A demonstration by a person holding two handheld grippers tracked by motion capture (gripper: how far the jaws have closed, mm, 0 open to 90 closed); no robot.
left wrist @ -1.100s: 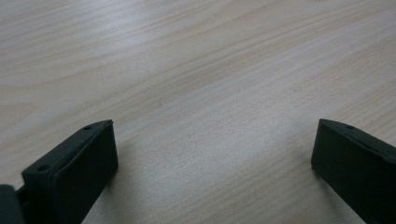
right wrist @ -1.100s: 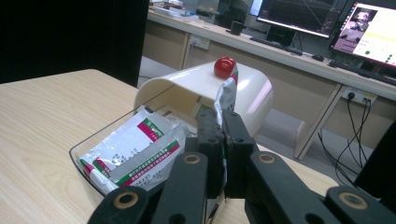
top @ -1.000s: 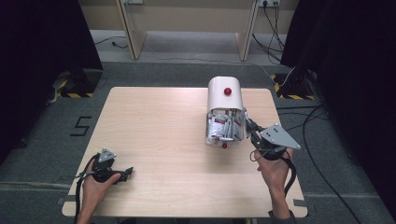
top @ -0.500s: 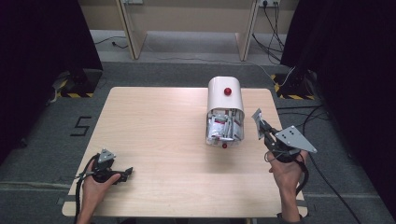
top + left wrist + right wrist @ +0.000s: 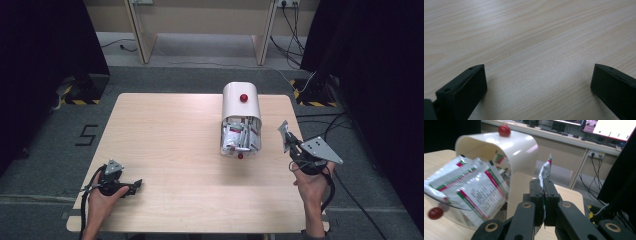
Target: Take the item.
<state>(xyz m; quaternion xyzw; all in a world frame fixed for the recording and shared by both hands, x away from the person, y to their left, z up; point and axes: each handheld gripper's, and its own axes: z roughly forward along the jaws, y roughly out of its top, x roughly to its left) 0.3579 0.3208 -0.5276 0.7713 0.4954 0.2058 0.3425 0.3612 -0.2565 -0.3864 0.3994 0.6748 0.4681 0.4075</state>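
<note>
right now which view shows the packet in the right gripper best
The right gripper view: the packet stands upright, pinched between the shut jaws of the right gripper, beside the white container. The high view shows it small and edge-on. The left gripper view faces bare table.

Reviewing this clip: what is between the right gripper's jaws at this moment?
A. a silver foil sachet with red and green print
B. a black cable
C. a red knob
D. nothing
A: in the right gripper view the right gripper is clamped shut on a silver foil sachet, beside the white curved-lid box of similar packets.
</note>
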